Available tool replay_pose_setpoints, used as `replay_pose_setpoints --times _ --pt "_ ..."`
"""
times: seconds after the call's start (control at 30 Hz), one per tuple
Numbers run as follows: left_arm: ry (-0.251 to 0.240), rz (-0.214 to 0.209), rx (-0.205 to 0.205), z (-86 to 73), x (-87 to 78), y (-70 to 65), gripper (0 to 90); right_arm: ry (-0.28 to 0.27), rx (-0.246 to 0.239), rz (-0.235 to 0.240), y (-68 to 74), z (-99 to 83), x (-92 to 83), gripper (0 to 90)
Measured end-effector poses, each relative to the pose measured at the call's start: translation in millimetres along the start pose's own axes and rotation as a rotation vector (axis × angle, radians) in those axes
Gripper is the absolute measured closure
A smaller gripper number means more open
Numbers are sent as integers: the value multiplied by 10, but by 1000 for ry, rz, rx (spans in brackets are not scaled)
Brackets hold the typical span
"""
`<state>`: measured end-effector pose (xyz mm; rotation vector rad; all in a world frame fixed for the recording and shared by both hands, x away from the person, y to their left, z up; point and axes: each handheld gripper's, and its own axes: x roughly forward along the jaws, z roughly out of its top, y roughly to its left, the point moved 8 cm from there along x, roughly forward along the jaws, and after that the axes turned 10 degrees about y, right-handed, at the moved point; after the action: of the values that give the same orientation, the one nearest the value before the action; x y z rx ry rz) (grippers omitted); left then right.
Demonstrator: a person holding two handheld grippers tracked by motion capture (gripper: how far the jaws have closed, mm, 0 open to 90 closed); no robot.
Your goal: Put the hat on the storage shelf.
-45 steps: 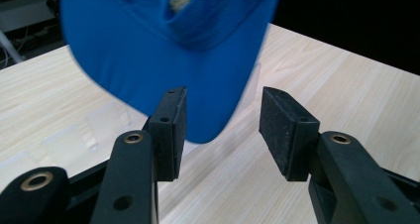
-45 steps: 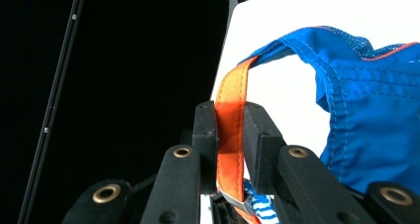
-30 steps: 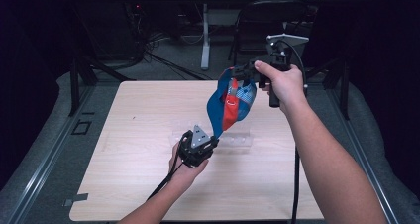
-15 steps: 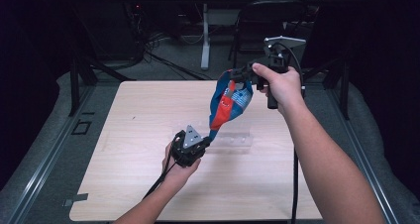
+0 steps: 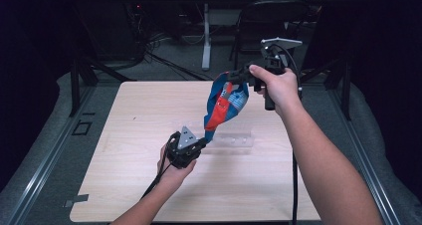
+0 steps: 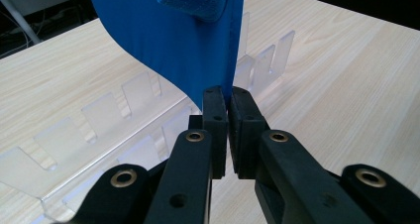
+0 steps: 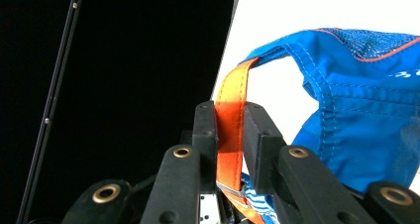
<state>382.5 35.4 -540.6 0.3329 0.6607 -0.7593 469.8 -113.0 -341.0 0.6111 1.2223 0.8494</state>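
Observation:
A blue fabric bag (image 5: pixel 226 103) with a red-orange strap hangs in the air over the table, stretched between both grippers. My right gripper (image 5: pixel 234 77) is raised at the back right and is shut on the orange strap (image 7: pixel 230 115), with the blue fabric (image 7: pixel 361 120) bulging beside it. My left gripper (image 5: pixel 204 141) is low over the table, shut on the bag's bottom edge. In the left gripper view the blue cloth (image 6: pixel 168 40) rises from between the pressed pads (image 6: pixel 215 110).
A clear plastic slotted rack (image 5: pixel 234 140) lies on the light wooden table (image 5: pixel 139 110) just under the bag, close behind the left gripper (image 6: pixel 228 97). Dark floor, cables and a chair lie beyond the far edge.
The left gripper has shifted a little to the left and closed on the bag's lower edge. The bag is now pulled longer and narrower. The right hand has barely moved.

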Motion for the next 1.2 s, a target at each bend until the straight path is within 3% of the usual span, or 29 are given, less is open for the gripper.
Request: replay_pose_setpoints --times 0.47,1.2 --pt "11 4 2 -48 64 -5 869 6 15 0 -114 -8 26 779" --pt "52 14 -30 -242 194 59 866 37 53 -26 -421 -47 180 779"
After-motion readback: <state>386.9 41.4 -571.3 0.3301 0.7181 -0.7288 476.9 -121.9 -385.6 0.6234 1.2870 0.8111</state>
